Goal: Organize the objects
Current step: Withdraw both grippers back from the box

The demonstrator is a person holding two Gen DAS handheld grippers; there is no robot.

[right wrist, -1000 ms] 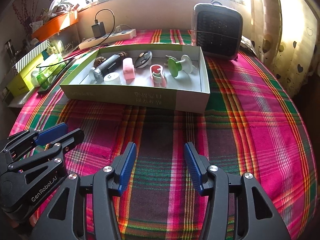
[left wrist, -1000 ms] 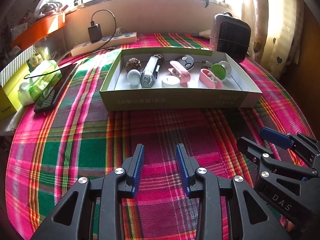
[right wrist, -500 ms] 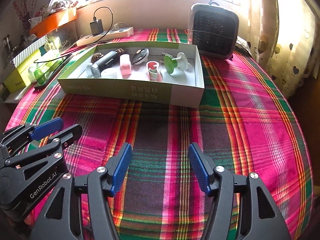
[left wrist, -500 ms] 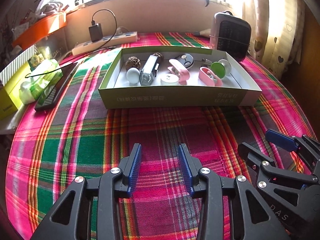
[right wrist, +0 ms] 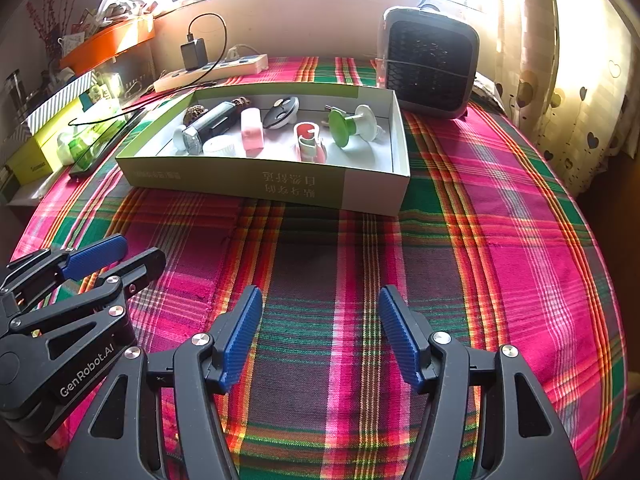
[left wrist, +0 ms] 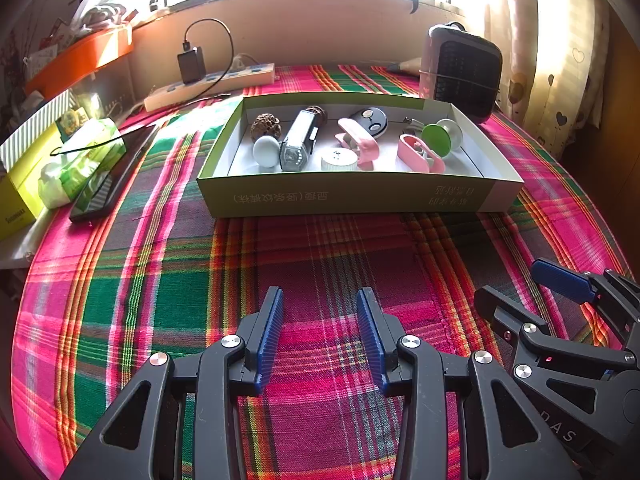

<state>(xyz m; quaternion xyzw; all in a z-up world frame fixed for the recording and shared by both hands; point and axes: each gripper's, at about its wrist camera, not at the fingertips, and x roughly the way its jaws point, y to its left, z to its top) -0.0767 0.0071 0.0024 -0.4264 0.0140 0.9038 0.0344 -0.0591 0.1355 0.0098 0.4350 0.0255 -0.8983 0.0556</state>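
Across the middle of both wrist views lies a shallow green box (left wrist: 352, 196) with a white inside, set on a bright plaid cloth (left wrist: 160, 280) of pink, green and orange. Along the bottom of the left wrist view the left gripper (left wrist: 320, 328) hangs above bare cloth, well short of the box; its jaws have just been opening and now stand moderately apart with nothing between the blue pads. At the lower right of that view the right gripper (left wrist: 520, 292) shows from the side. From its own camera the right gripper (right wrist: 320, 328) fills the lower centre, its jaws having just been opening too, now spread wider than the left's, with only cloth showing in the gap. Inside the box, from the left of the frame, sit a brown walnut (left wrist: 265, 125), a pale egg-shaped piece (left wrist: 266, 151), a dark cylindrical torch (left wrist: 298, 142), a round white cap (left wrist: 339, 159), a pink clip (left wrist: 358, 142), a black key fob (left wrist: 370, 118), a second pink clip (left wrist: 416, 154) and a green disc on a white holder (left wrist: 436, 135). Behind the box, at the upper right, stands a small dark heater (left wrist: 464, 72). At the upper left lie a power strip (left wrist: 212, 84) with a black charger (left wrist: 192, 65) plugged in, a dark phone (left wrist: 114, 176), and a green tissue pack (left wrist: 76, 160).
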